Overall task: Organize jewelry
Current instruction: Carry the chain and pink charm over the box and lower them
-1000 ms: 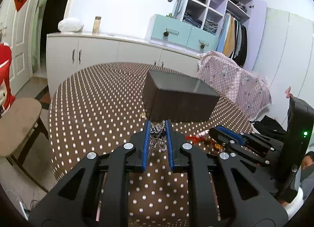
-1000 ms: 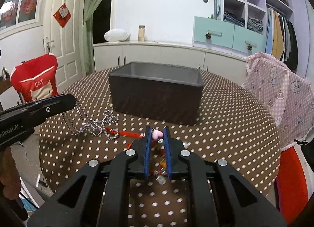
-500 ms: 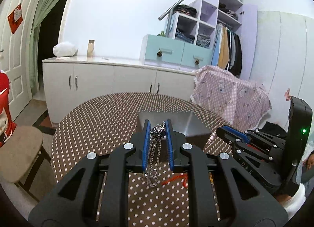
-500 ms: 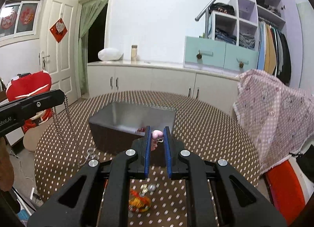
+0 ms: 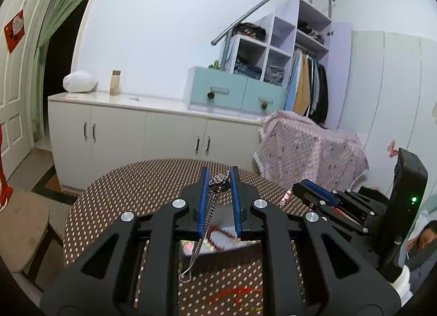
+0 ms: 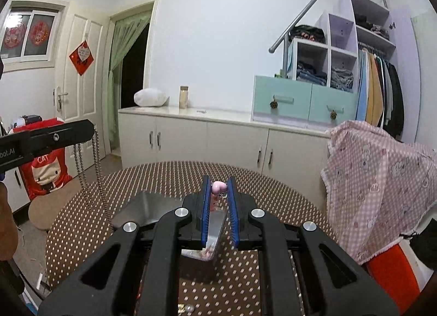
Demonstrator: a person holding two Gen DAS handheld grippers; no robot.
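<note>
In the left wrist view my left gripper [image 5: 220, 174] is shut on a silver chain necklace [image 5: 210, 206], its knotted pendant between the blue pads and the chain dangling down. Under it lies the grey box [image 5: 221, 212] with jewellery inside. My right gripper [image 6: 218, 181] is shut on a pink heart-bead piece [image 6: 218, 188], held above the same grey box [image 6: 153, 206]. Each gripper shows in the other's view: the right gripper [image 5: 299, 187] at the right, the left gripper [image 6: 82, 130] at the left with the chain [image 6: 98, 174] hanging from it.
The round table [image 5: 123, 187] has a brown dotted cloth. A red cord [image 5: 237, 292] and a pearl bead [image 6: 189, 308] lie on it near me. A chair draped in pink checked cloth [image 6: 377, 179] stands at the right, a stool [image 5: 21, 231] at the left, white cabinets [image 5: 136, 135] behind.
Both grippers have risen with their pieces. The chain has come off the table and now hangs free. The grey box has dropped from ahead of the fingers to beneath them.
</note>
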